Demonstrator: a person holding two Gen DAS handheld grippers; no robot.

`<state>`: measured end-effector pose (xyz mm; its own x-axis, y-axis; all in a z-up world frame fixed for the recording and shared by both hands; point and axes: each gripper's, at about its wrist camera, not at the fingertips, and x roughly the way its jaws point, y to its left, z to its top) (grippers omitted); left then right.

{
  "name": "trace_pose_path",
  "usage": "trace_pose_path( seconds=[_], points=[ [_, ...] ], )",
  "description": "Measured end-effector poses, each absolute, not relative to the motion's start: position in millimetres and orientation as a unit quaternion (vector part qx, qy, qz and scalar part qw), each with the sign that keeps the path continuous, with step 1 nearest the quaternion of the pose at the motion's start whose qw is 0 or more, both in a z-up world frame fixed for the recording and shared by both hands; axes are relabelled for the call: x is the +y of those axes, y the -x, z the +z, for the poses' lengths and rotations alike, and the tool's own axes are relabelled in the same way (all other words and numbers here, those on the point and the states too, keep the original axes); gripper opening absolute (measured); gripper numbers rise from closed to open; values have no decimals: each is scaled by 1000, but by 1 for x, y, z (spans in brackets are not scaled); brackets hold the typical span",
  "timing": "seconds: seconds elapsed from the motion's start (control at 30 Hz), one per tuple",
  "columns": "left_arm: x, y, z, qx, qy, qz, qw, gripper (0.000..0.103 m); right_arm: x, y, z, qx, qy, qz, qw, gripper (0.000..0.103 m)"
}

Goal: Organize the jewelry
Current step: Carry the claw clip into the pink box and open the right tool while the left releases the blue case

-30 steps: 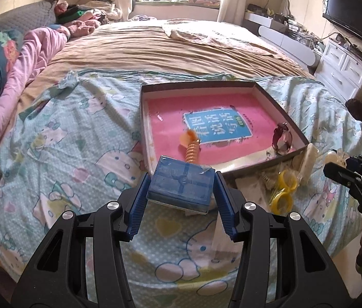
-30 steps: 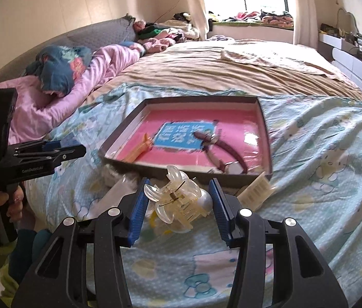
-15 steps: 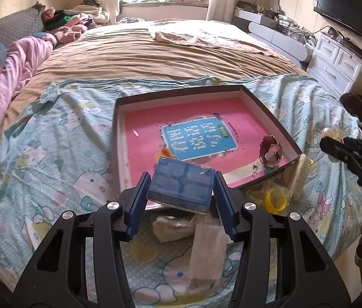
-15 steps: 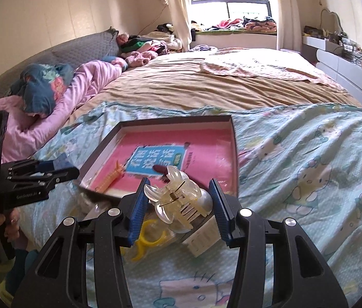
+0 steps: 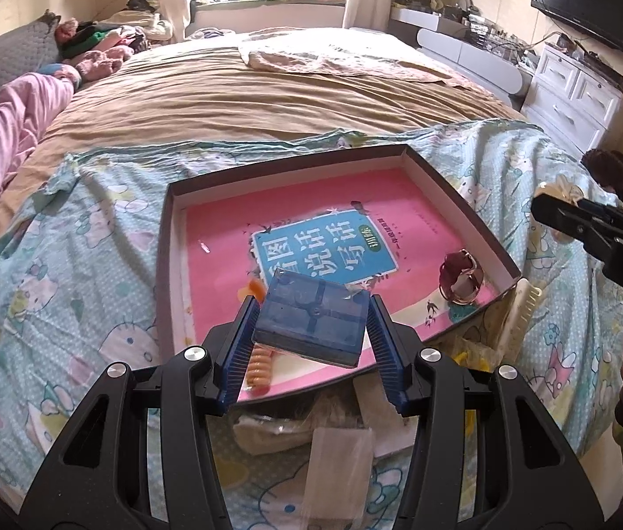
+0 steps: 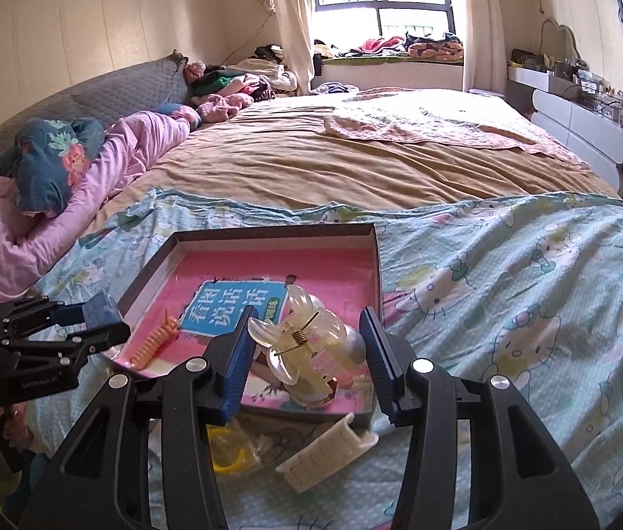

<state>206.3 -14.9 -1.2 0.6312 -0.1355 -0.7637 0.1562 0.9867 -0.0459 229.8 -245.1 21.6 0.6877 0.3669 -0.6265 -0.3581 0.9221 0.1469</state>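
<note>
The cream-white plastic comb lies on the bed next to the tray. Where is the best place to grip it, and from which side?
Probably from above, across the short width of the cream-white plastic comb, with the fingers on the solid spine and the tooth tips. It lies flat on the patterned sheet, its far end close to the shallow tray, so grip toward the near end.

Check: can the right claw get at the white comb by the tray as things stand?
Probably not yet. The right claw is shut on the clear hair clip, so its jaws are occupied. The white comb itself lies uncovered on the bedspread just below, beside the tray.
</note>
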Motion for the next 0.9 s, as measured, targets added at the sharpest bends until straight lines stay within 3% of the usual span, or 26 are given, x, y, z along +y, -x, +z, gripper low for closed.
trace_pose_path(
  seconds=[0.9],
  points=[
    [-35, -237, -39, 460, -23, -104, 882, 42, -235, -286, -8, 368, 1, 181, 912, 46]
  ],
)
